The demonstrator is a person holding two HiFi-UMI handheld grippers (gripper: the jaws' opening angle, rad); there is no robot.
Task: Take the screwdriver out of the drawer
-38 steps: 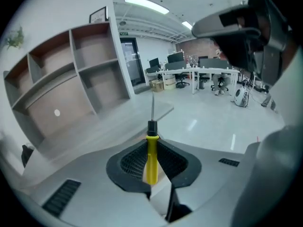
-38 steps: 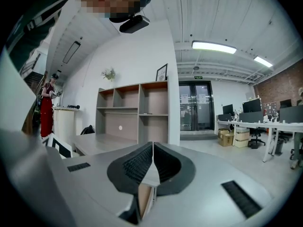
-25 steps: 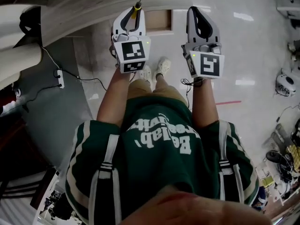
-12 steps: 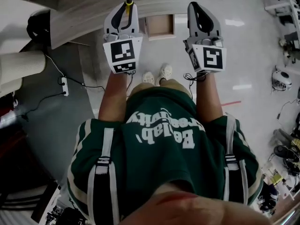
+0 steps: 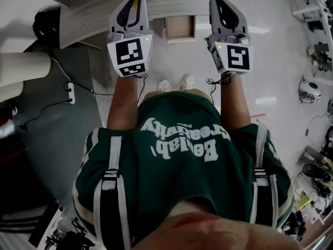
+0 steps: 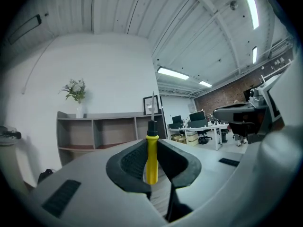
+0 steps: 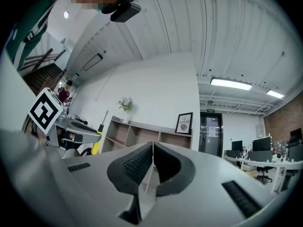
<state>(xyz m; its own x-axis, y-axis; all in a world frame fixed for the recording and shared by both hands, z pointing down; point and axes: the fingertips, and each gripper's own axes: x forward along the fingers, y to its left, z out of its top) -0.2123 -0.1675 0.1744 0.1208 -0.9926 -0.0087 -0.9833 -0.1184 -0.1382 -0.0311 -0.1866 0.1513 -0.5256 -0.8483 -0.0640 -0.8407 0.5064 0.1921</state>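
My left gripper (image 6: 151, 146) squeezes the yellow screwdriver (image 6: 151, 163). My right gripper (image 7: 152, 148) is pressed together, empty. A wall picture (image 7: 183, 123) says NATURE.

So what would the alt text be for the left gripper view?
The left gripper is shut on a yellow-handled screwdriver, its metal shaft pointing up the picture. Behind stand an open shelf unit topped with a vase of flowers, and distant office desks.
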